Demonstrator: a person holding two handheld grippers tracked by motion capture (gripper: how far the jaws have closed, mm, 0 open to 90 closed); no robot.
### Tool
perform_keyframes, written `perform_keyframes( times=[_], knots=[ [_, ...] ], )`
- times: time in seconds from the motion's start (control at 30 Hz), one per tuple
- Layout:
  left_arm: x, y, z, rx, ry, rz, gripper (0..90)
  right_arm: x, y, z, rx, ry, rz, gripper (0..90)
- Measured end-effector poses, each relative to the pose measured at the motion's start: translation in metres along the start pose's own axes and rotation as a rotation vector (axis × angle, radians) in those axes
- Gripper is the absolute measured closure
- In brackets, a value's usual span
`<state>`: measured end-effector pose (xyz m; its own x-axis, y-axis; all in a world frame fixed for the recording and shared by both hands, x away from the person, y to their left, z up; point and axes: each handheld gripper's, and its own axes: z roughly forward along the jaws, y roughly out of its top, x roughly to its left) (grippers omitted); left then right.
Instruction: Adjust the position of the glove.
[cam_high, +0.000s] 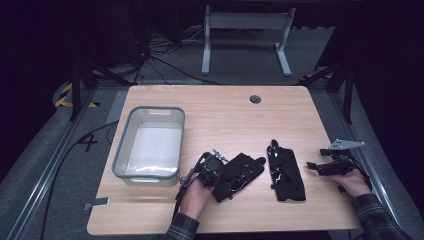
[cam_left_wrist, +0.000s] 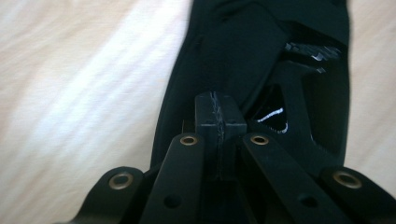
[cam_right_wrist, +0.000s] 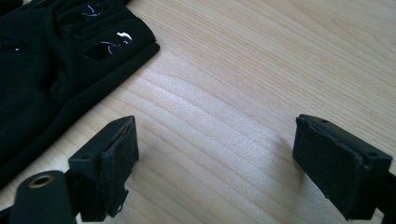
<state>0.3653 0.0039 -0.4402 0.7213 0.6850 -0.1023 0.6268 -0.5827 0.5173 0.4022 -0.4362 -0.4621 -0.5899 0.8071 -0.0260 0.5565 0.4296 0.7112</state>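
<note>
Two black gloves lie on the wooden table. The left glove lies slanted beside my left gripper. In the left gripper view that gripper has its pads pressed together on the edge of the glove, whose dark fabric runs away from the tips. The other glove lies flat at centre right. My right gripper rests low to its right, open. In the right gripper view its jaws stand wide over bare wood, with that glove at the upper left.
An empty grey bin sits at the table's left side, close to my left hand. A round cable hole is near the far edge. Bare wood stretches across the far half. Beyond the table are a white stand and cables on the floor.
</note>
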Motion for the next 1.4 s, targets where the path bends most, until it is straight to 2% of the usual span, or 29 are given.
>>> perform_keyframes(
  times=[0.2,0.27,0.37,0.43,0.53,0.57,0.6,0.63,0.67,0.8,0.93,1.03,1.1,1.17,1.23,1.27,1.37,1.4],
  knots=[
    [-0.012,0.000,0.004,-0.013,-0.065,0.003,89.6,0.000,0.000,0.000,0.000,0.000,0.000,14.7],
    [-0.016,0.001,0.005,-0.020,-0.083,0.017,87.8,0.000,0.000,0.000,0.000,0.000,0.000,14.7],
    [-0.021,0.003,0.004,-0.018,-0.089,0.036,84.7,0.000,0.000,0.000,0.000,0.000,0.000,14.7],
    [-0.024,0.007,0.001,-0.040,-0.084,0.060,84.6,0.000,0.000,0.000,0.000,0.000,0.000,14.7],
    [-0.024,0.021,-0.004,-0.085,-0.074,0.086,89.1,0.000,0.000,0.000,0.000,0.000,0.000,14.7],
    [-0.024,0.021,-0.004,-0.085,-0.074,0.086,89.5,0.000,0.000,0.000,0.000,0.000,0.000,14.7],
    [-0.023,0.032,-0.004,-0.102,-0.061,0.101,89.6,0.000,0.000,0.000,0.001,-0.001,0.000,14.7],
    [-0.023,0.032,-0.004,-0.102,-0.061,0.101,89.7,0.000,0.000,0.000,0.001,-0.001,0.000,14.7],
    [-0.022,0.040,-0.003,-0.107,-0.060,0.115,89.7,0.000,0.000,0.000,0.001,-0.001,0.000,14.7],
    [-0.021,0.065,0.010,-0.124,-0.055,0.141,89.8,0.000,0.000,0.000,0.001,-0.001,0.000,14.7],
    [-0.017,0.081,0.028,-0.110,-0.052,0.152,89.8,0.000,0.000,0.000,0.001,-0.001,0.000,14.7],
    [-0.013,0.086,0.034,-0.107,-0.050,0.140,89.8,0.000,0.000,0.000,0.001,-0.001,0.000,14.7],
    [-0.005,0.089,0.045,-0.098,-0.044,0.119,89.8,0.000,0.000,0.000,0.001,-0.001,0.000,14.6],
    [0.000,0.090,0.051,-0.092,-0.027,0.111,89.8,0.000,0.000,0.000,0.001,-0.001,0.000,14.6],
    [0.004,0.089,0.057,-0.088,-0.040,0.093,89.8,0.000,0.000,0.000,0.001,-0.001,0.000,14.7],
    [0.005,0.089,0.059,-0.075,-0.037,0.100,89.9,0.000,0.000,0.000,0.001,-0.001,0.000,14.7],
    [0.008,0.089,0.061,-0.084,-0.032,0.090,89.9,0.000,0.000,0.000,0.001,-0.001,0.000,14.6],
    [0.011,0.088,0.061,-0.089,-0.015,0.089,89.9,0.000,0.000,0.000,0.001,-0.001,0.000,14.7]
  ],
)
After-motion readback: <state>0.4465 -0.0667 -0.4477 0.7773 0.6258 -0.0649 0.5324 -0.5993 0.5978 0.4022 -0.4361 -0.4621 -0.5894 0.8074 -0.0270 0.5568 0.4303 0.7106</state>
